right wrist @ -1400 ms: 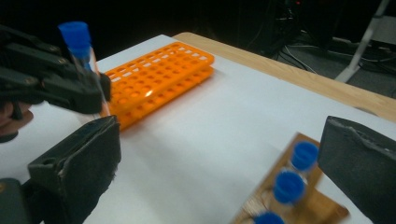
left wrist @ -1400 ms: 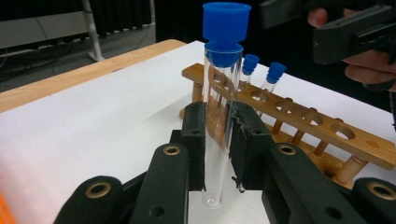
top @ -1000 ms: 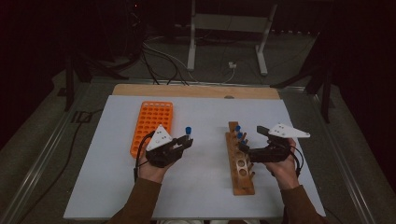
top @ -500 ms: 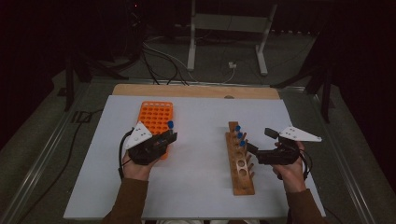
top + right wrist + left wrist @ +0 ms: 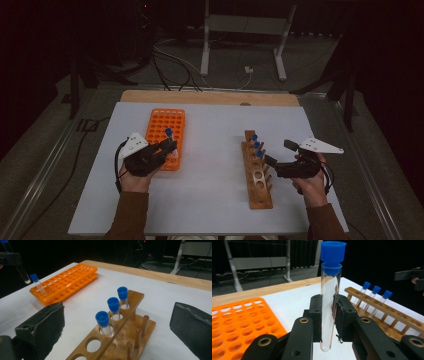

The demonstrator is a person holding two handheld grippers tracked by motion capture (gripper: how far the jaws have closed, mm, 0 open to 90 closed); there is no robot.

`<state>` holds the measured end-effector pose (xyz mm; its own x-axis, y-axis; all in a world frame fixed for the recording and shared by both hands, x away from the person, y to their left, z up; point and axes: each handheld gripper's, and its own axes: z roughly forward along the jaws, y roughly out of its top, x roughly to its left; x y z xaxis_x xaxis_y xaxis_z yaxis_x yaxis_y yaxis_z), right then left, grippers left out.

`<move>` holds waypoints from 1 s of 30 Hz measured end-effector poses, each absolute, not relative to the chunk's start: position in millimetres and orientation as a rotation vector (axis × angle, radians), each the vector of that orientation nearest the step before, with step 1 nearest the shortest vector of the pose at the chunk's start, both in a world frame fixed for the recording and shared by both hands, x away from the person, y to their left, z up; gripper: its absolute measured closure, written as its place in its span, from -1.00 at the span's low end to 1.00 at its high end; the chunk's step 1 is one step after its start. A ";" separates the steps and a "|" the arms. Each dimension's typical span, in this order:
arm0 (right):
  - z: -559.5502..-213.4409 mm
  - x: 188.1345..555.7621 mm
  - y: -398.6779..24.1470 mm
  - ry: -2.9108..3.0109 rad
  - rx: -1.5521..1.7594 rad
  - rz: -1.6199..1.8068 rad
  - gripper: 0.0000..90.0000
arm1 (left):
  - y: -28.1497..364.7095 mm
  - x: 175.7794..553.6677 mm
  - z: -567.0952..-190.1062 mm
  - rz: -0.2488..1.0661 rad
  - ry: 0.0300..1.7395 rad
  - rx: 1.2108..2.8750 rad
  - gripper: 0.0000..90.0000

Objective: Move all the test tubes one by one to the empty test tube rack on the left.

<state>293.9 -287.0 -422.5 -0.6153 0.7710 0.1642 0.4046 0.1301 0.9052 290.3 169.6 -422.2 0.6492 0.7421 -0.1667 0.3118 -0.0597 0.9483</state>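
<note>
A person sits at the near edge of a white table (image 5: 215, 200), a gripper in each hand; the left gripper (image 5: 170, 146) is clamped on a clear test tube (image 5: 329, 305) with a blue cap, held upright over the near right corner of an orange rack (image 5: 166, 130) at the left of the table. From above the tube is little more than a blue dot; the left gripper view shows the glass pinched between the two black pads, its rounded bottom hanging free below them.

The right gripper (image 5: 270, 161) sits just right of a wooden rack (image 5: 258, 175) lying near-to-far on the right side; its jaws stand wide apart with nothing between them, which the right gripper view makes plain, the two dark pads framing the rack. That view also shows three blue-capped tubes (image 5: 113, 308) standing in the far holes of the wooden rack and empty holes nearer; one more capped tube (image 5: 38, 284) stands at the near end of the orange rack, beside the held one.
</note>
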 end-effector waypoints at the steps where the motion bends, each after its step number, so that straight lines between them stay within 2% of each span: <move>1: -422.7 293.8 -286.4 2.072 1.138 1.484 -1.00 | 170.9 290.4 -422.3 0.440 0.879 1.646 0.73; 14: -422.7 294.0 -285.1 2.073 1.130 1.501 -1.00 | 185.6 296.4 -443.7 0.566 0.976 1.646 0.73; 30: -424.5 294.0 -280.9 2.090 1.117 1.505 -1.00 | 183.0 307.2 -479.9 0.526 1.037 1.754 0.73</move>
